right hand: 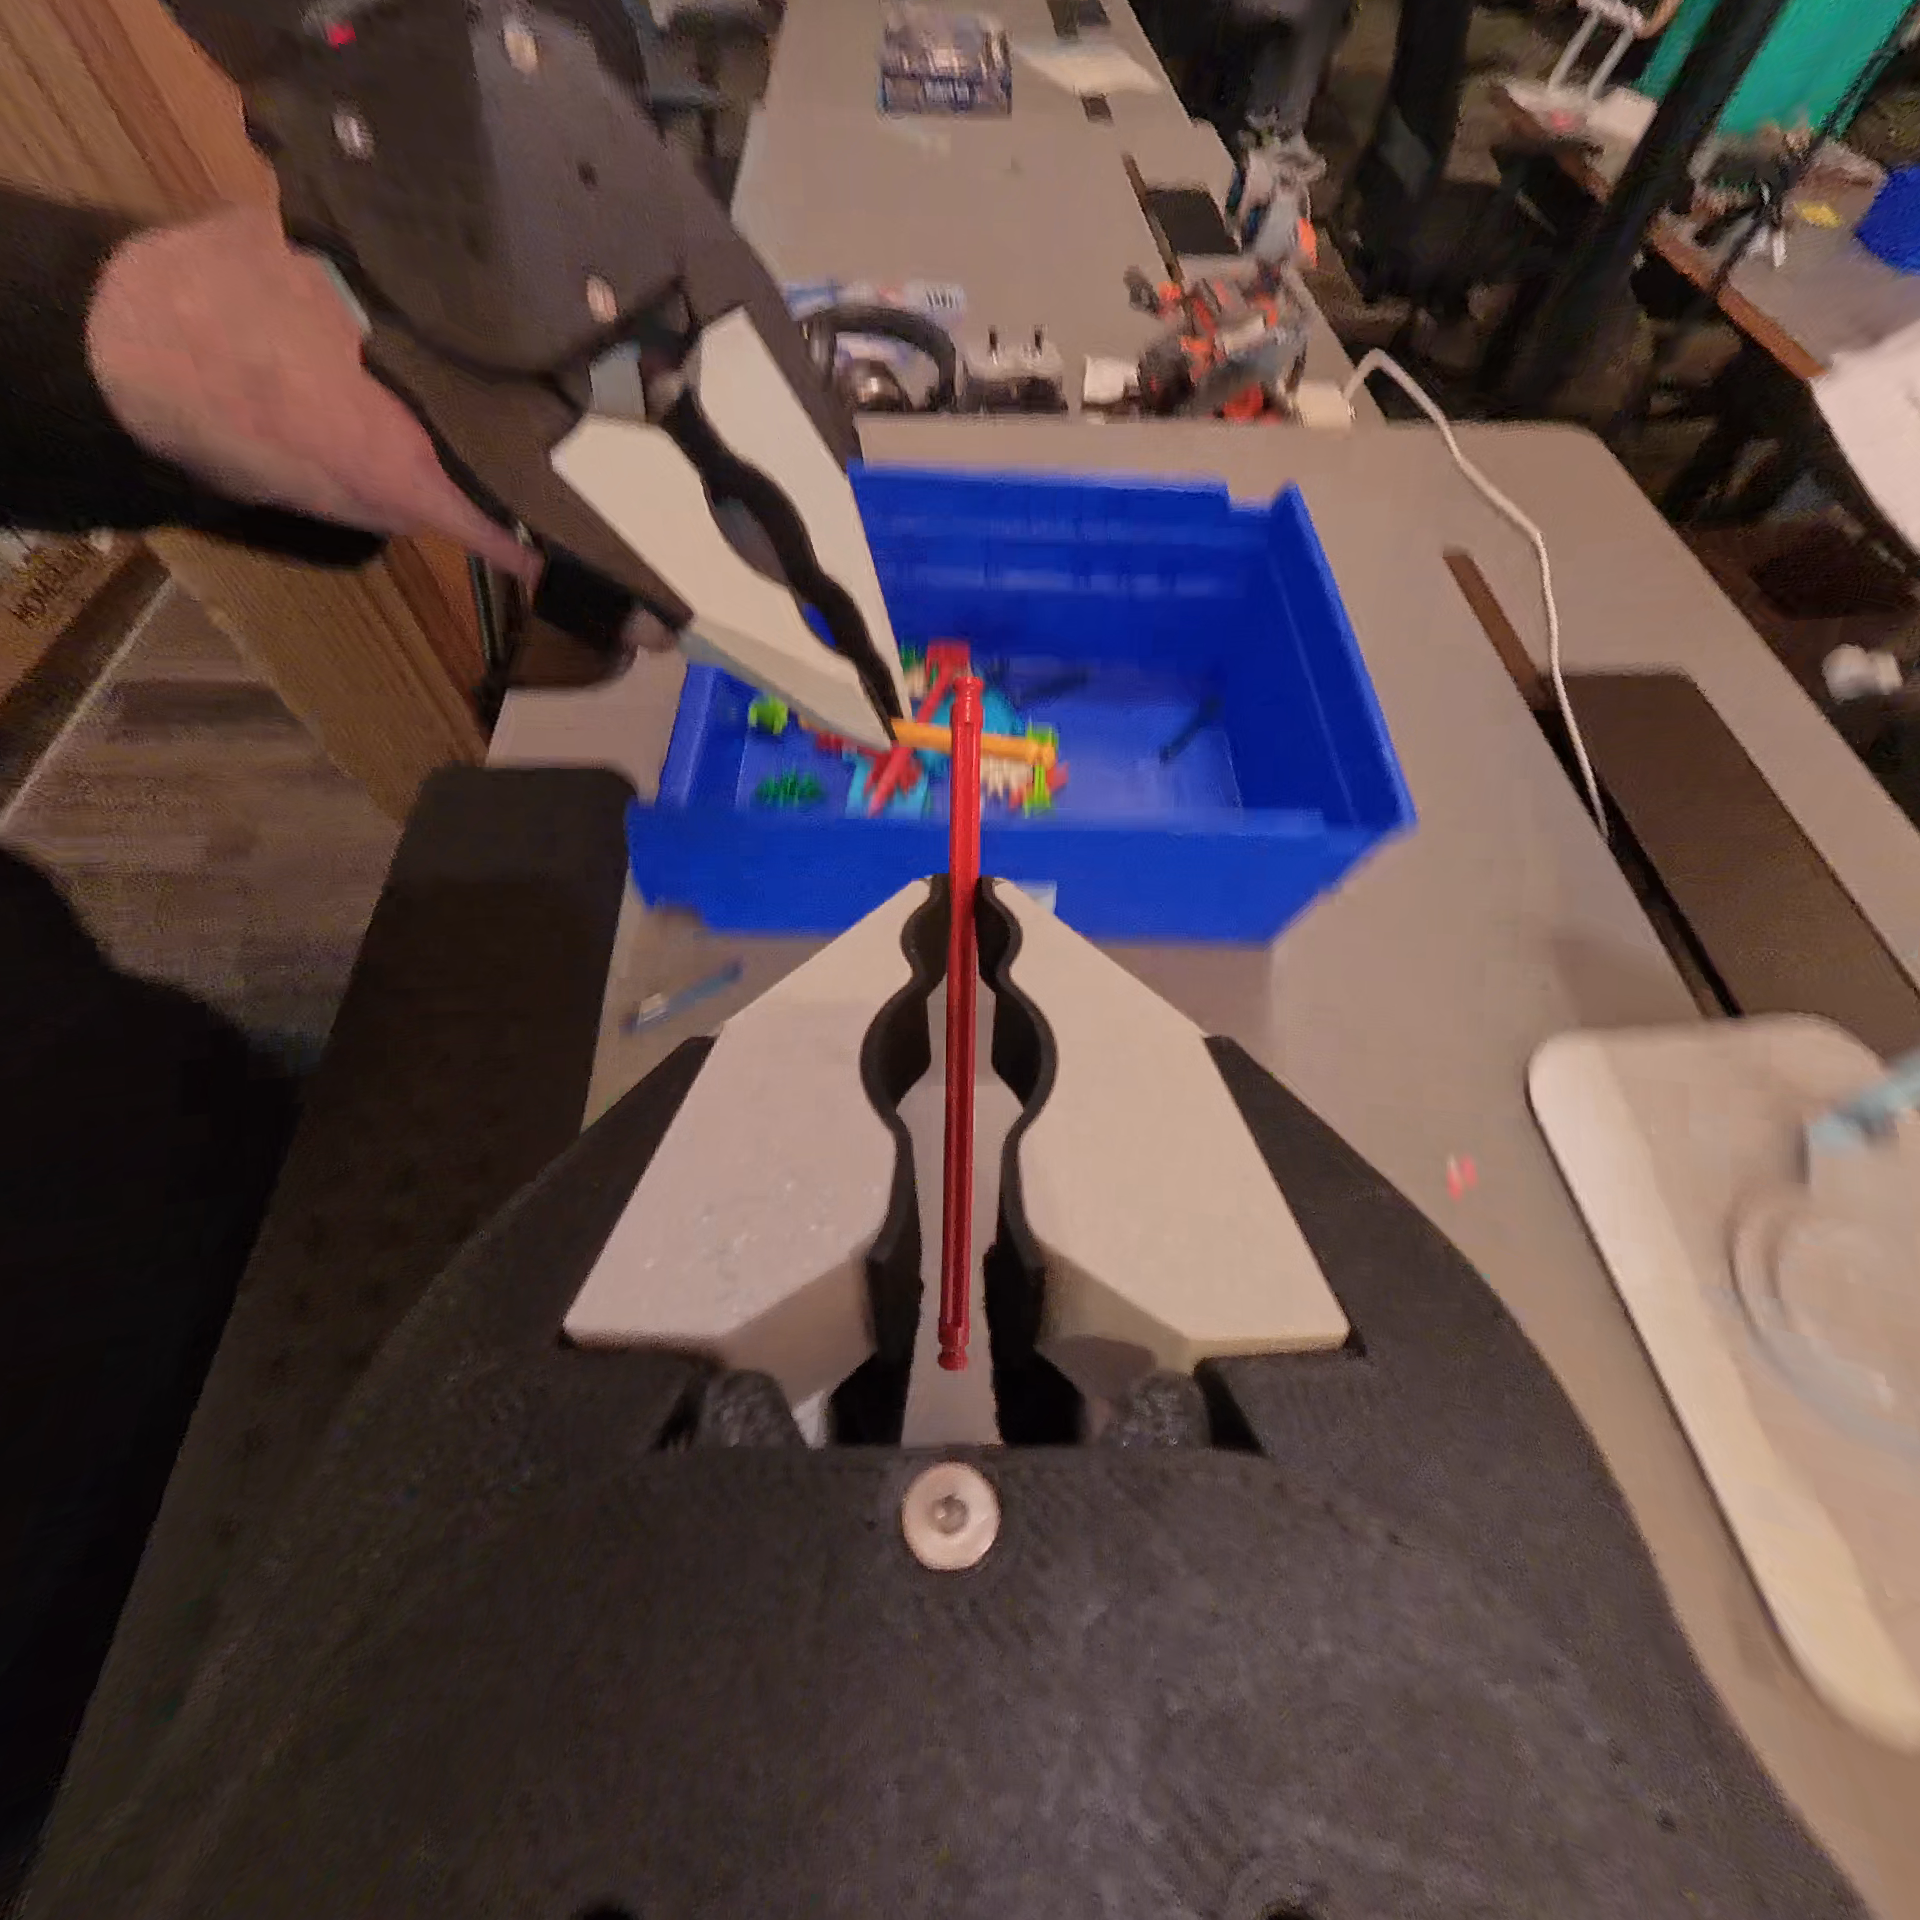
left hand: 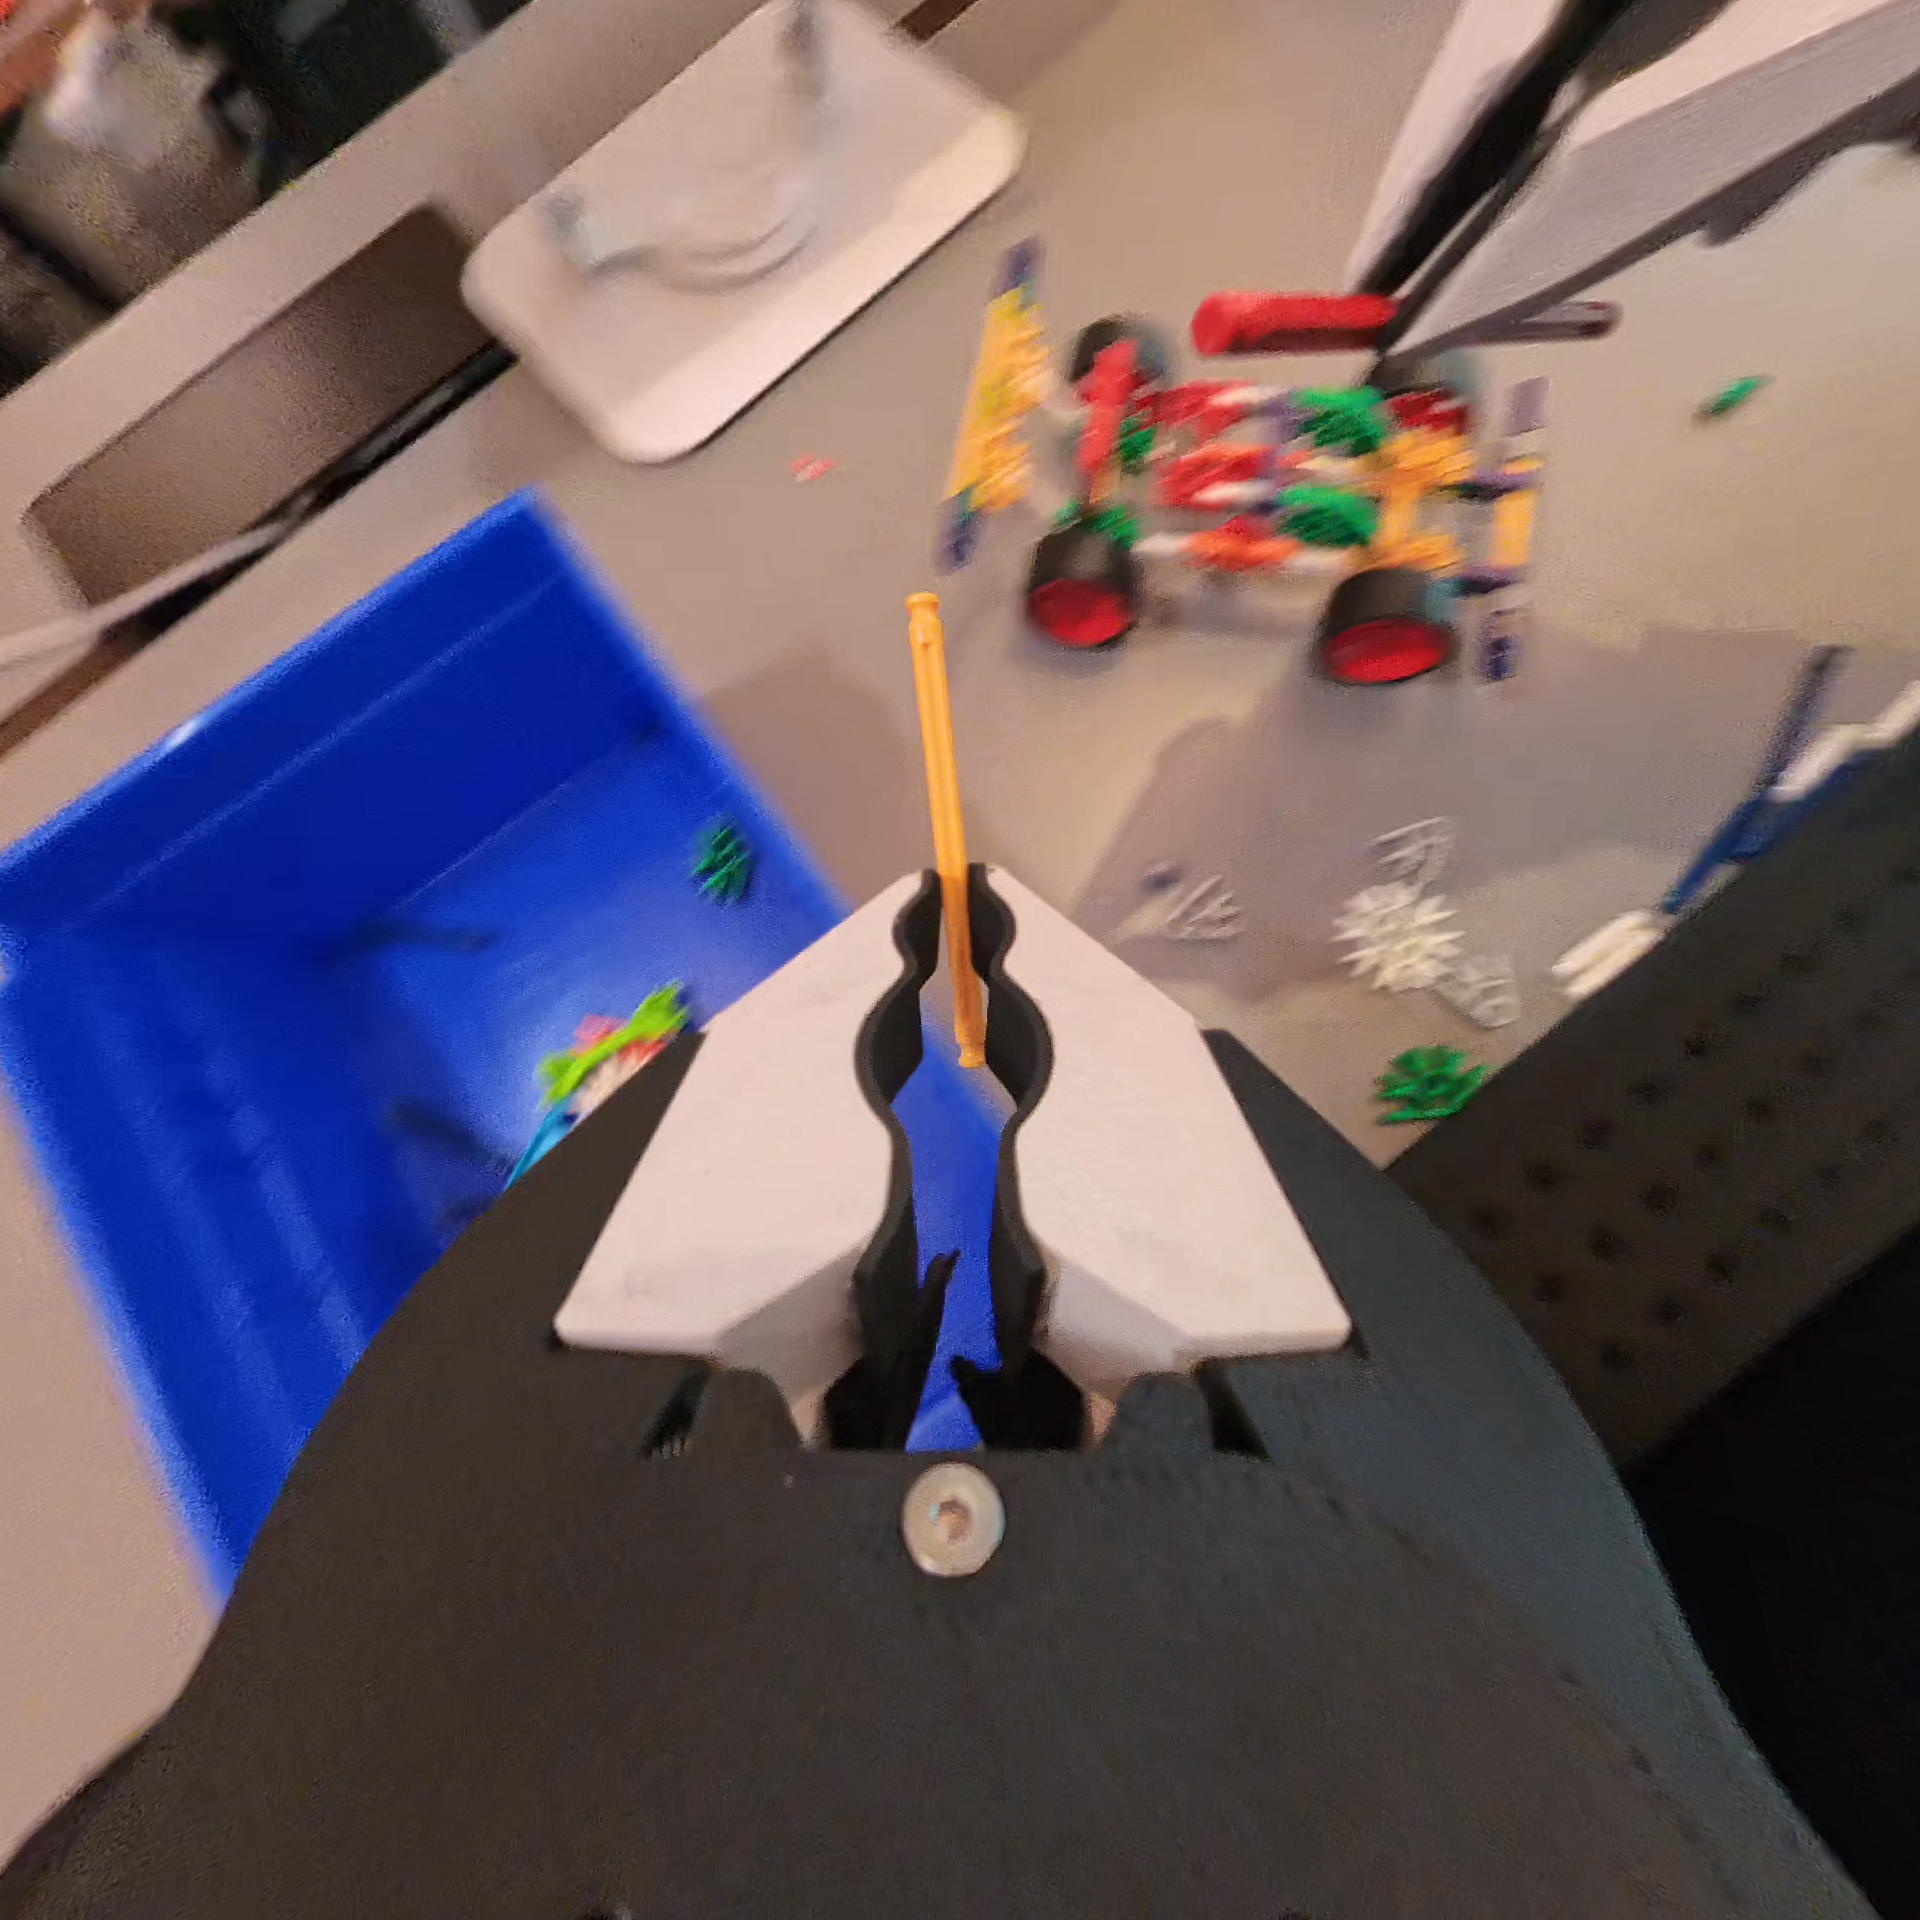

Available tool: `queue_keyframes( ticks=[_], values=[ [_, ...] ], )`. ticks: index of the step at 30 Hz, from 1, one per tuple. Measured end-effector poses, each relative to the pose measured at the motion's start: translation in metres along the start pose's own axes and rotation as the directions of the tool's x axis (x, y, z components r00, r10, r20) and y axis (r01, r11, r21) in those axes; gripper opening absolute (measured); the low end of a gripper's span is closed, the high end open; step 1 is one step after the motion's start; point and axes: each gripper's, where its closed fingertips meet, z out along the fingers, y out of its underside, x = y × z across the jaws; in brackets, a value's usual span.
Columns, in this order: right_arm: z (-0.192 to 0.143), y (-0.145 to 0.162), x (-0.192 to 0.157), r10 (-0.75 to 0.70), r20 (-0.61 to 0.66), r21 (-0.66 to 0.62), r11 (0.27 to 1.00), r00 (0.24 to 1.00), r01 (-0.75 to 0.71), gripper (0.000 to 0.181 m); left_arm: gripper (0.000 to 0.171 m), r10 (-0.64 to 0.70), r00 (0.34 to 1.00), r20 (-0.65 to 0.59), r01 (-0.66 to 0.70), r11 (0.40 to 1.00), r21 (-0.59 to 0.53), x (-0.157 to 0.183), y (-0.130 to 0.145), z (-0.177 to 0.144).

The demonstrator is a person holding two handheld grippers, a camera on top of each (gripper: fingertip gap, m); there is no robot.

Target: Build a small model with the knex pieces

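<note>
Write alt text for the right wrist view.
The right gripper pinches a long red rod over a grey table; ahead, the left gripper holds an orange rod above a blue bin of toy parts.

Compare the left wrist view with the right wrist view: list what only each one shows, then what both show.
Only the left wrist view shows the toy car on the table and the loose white pieces and green piece near it. Only the right wrist view shows the red rod clamped in the right gripper, the hand holding the left gripper, and the white cable. Both show the blue bin with coloured pieces inside, the orange rod held by the left gripper, and the white tray.
</note>
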Motion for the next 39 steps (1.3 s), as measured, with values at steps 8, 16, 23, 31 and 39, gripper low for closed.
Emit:
queue_keyframes(
  ticks=[8, 16, 23, 31, 39],
  values=[
    [0.154, -0.076, 0.011, 0.049, 0.141, 0.010, 0.999, 0.989, -0.051, 0.023, 0.023, -0.227, 0.950, 0.215, 0.252, 0.963, -0.096, -0.112, 0.085, -0.016],
    [0.004, 0.015, 0.017, 0.054, -0.085, -0.060, 0.996, 0.995, -0.060, 0.024, 0.033, -0.046, 0.996, 0.072, 0.045, 0.999, 0.016, -0.034, 0.029, -0.034],
    [-0.151, 0.222, 0.003, 0.192, -0.236, -0.352, 0.897, 0.953, -0.268, 0.018, 0.032, 0.156, 0.953, -0.259, -0.177, 0.982, -0.059, 0.089, -0.005, 0.034],
    [-0.155, 0.297, -0.007, 0.212, -0.198, -0.448, 0.849, 0.957, -0.281, 0.003, 0.033, 0.224, 0.924, -0.309, -0.275, 0.952, -0.134, 0.110, -0.013, 0.070],
    [-0.199, 0.280, -0.024, 0.278, -0.273, -0.299, 0.885, 0.921, -0.356, 0.002, 0.031, 0.401, 0.816, -0.416, -0.422, 0.905, 0.044, 0.181, -0.084, 0.096]
  ],
)
